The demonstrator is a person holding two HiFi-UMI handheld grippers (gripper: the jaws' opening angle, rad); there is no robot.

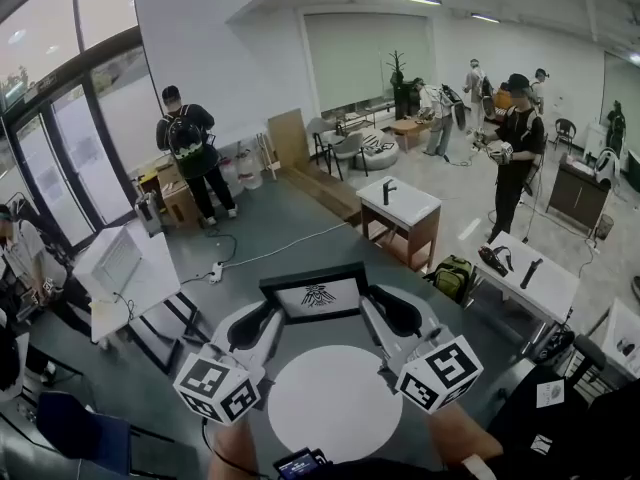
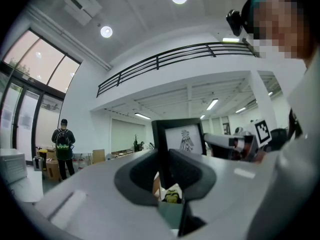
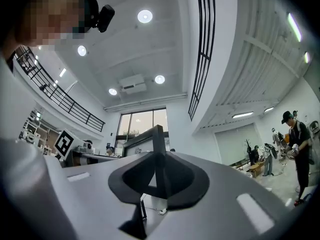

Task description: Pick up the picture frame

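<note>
In the head view we hold the picture frame point(image 1: 315, 293) in the air at 12 o'clock of the round white surface point(image 1: 335, 408), with the left gripper point(image 1: 268, 318) at its 9 o'clock edge and the right gripper point(image 1: 378, 308) at 3 o'clock. In the left gripper view, our jaws pinch its black border. In the right gripper view, the jaws likewise clamp its edge.

Round table point(image 1: 335, 403), backpacked person point(image 1: 188, 138), maybe cardboard boxes point(image 1: 180, 201)

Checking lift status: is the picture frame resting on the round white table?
No: the picture frame is clamped between the left gripper and right gripper, held clear of the round white table.
</note>
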